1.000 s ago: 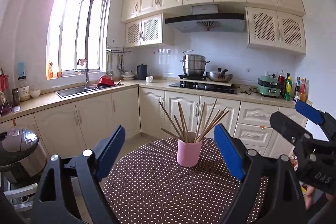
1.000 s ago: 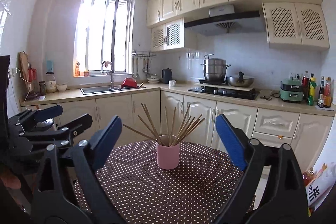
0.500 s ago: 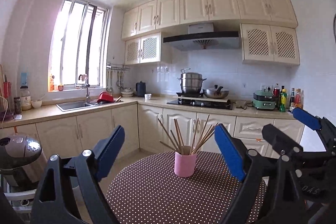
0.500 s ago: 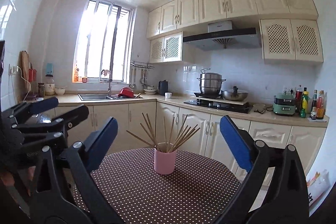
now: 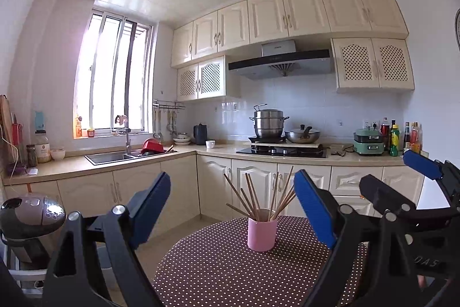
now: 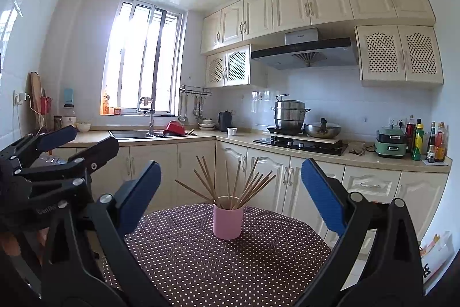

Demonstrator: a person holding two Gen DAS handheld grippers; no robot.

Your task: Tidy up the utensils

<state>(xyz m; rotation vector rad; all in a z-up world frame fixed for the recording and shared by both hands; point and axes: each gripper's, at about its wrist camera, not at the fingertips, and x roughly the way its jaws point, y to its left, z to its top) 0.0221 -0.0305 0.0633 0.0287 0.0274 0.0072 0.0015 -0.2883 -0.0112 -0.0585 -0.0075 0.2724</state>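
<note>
Pink cup of chopsticks on the dotted table, both grippers held back from it

The pink cup (image 5: 262, 232) stands upright on the brown, white-dotted table (image 5: 218, 272), its thin wooden chopsticks (image 5: 258, 196) fanned out above the rim. The left gripper (image 5: 233, 209) and the right gripper (image 6: 230, 199) both have their blue-padded jaws spread wide with nothing between them, well short of the cup

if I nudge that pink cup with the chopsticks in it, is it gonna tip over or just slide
The pink cup looks tall and narrow, so a high nudge would probably tip it. The chopsticks fan out well above its rim, likely raising its balance point. The dotted tablecloth may grip its base, making sliding less likely.
</note>
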